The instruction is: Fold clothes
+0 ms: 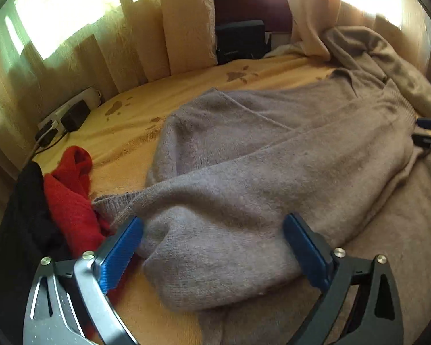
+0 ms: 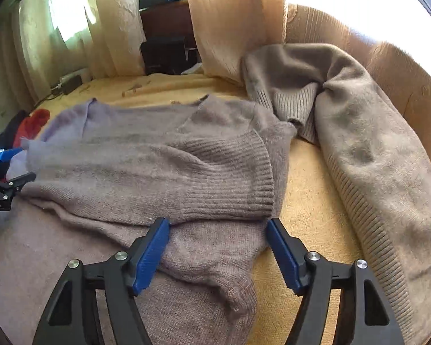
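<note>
A fuzzy grey-mauve knitted sweater lies across the middle of the bed, folded over on itself, with a ribbed cuff turned back on top and a soft rounded fold at the near edge. The left gripper hangs over that fold with its blue fingers spread wide, the knit between them but not pinched. The right gripper has its fingers apart too, poised just over the sweater's lower layer beneath the cuff, gripping nothing.

The bed wears a yellow-orange fleece blanket with a few dark blotches. A crumpled red garment and a black one sit at its left edge. A second, taupe ribbed sweater sprawls along the right side. Cream textured curtains glow with sunlight behind the bed, and dark boxes stand in the gap between them.
</note>
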`<state>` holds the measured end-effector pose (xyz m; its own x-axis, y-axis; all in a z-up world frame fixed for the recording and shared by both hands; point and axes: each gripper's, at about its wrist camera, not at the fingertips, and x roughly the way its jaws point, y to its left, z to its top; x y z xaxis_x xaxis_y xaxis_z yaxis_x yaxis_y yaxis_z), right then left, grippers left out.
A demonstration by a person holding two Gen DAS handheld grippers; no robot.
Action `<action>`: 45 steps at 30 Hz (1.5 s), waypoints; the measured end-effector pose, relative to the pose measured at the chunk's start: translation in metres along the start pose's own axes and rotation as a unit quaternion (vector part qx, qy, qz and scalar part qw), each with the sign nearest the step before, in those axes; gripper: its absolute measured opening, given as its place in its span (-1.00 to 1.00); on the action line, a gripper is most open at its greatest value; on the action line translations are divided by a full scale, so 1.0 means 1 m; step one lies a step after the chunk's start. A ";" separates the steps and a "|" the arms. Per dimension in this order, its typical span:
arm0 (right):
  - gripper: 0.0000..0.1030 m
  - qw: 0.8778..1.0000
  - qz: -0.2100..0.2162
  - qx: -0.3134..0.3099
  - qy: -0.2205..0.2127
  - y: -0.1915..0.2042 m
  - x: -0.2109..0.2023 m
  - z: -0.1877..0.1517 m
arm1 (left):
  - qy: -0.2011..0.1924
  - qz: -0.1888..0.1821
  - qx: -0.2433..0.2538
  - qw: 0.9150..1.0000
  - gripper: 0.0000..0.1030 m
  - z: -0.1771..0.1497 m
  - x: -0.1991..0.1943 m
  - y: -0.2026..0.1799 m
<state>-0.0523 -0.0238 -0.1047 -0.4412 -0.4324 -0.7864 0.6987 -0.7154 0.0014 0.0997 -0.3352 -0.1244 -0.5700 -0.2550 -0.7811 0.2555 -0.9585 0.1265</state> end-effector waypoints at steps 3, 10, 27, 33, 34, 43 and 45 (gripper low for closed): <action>0.42 1.000 0.006 0.003 -0.017 0.002 -0.019 -0.006 | 0.003 0.010 0.008 1.000 1.00 0.000 -0.004 -0.003; 0.42 0.991 0.076 0.023 -0.105 -0.005 -0.126 -0.053 | 0.010 -0.078 -0.051 0.996 1.00 -0.031 -0.062 0.020; 0.42 0.990 0.094 0.027 -0.099 0.035 -0.232 -0.231 | 0.093 -0.192 -0.158 0.964 0.77 -0.191 -0.180 0.031; 0.42 0.993 0.079 -0.008 -0.092 0.051 -0.228 -0.237 | 0.101 -0.186 -0.162 0.964 0.35 -0.215 -0.193 0.024; 0.42 0.992 0.081 -0.014 -0.092 0.055 -0.227 -0.238 | 0.101 -0.190 -0.166 0.962 0.35 -0.218 -0.195 0.024; 0.42 0.992 0.087 -0.016 -0.088 0.063 -0.219 -0.244 | 0.100 -0.224 -0.157 0.957 0.19 -0.231 -0.208 0.002; 0.42 0.992 0.088 -0.011 -0.089 0.062 -0.219 -0.244 | 0.109 -0.233 -0.154 0.954 -0.20 -0.231 -0.207 -0.004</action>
<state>0.2255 0.1604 -0.0832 -0.4024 -0.6406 -0.6540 0.7853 -0.6088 0.1131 0.3969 -0.2493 -0.1047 -0.5109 0.2539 -0.8213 0.2497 -0.8704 -0.4244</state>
